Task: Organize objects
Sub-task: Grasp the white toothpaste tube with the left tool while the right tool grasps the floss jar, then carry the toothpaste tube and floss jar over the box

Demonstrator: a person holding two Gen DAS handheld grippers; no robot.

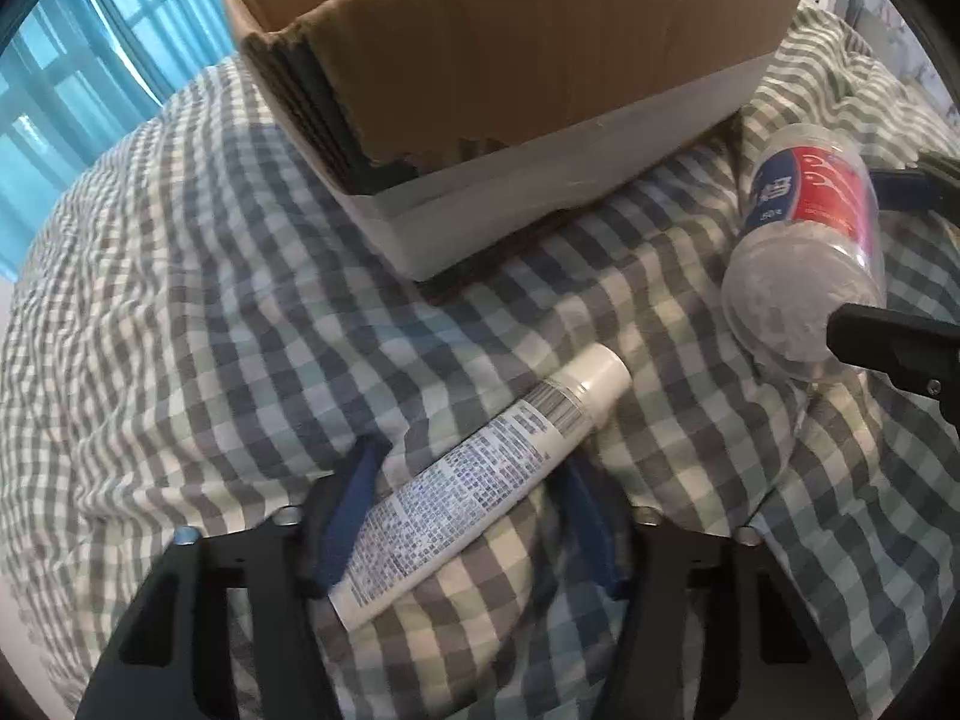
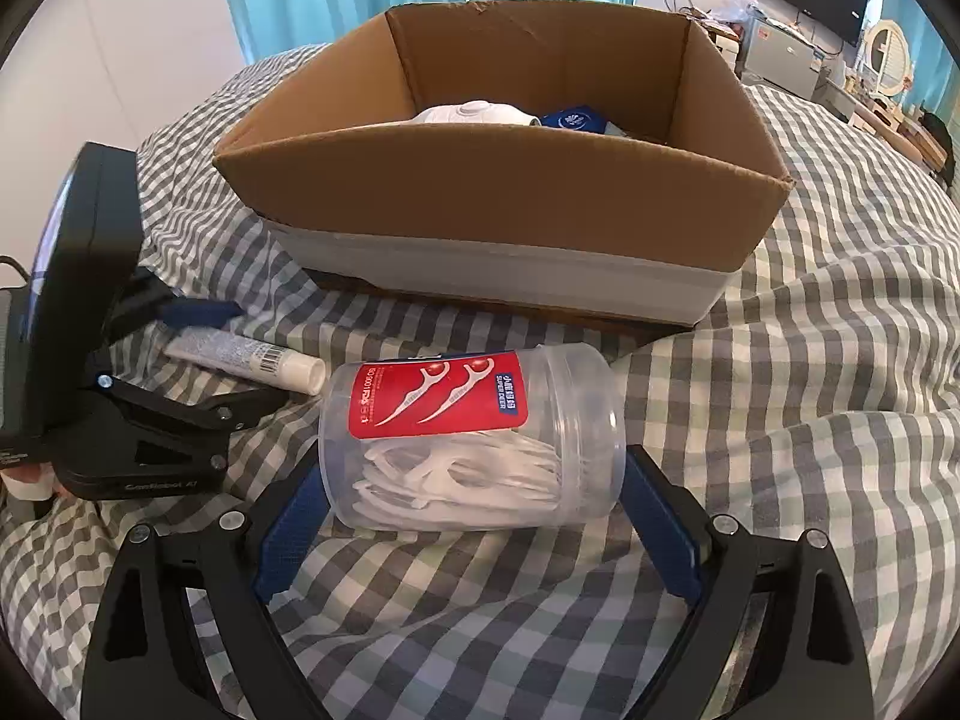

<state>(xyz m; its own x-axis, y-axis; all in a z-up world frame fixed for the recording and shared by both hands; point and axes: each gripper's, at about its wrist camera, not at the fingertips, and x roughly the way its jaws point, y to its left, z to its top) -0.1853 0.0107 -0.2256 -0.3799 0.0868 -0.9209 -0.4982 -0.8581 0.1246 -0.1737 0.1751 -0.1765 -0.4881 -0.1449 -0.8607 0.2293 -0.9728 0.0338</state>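
Observation:
A white tube (image 1: 480, 480) with printed text lies on the checked bedspread between the blue pads of my left gripper (image 1: 468, 510), which is open around it. The tube also shows in the right wrist view (image 2: 252, 354). A clear jar of floss picks (image 2: 468, 438) with a red label lies on its side between the blue pads of my right gripper (image 2: 474, 516); the pads sit at its two ends, and I cannot tell whether they press it. The jar also shows in the left wrist view (image 1: 804, 246). A cardboard box (image 2: 504, 192) stands just beyond both.
The box holds a white round object (image 2: 474, 114) and a blue packet (image 2: 573, 119). The left gripper's black body (image 2: 120, 396) is at the left of the right wrist view. Checked bedding (image 1: 180, 300) is rumpled all around. Furniture (image 2: 798, 54) stands at far right.

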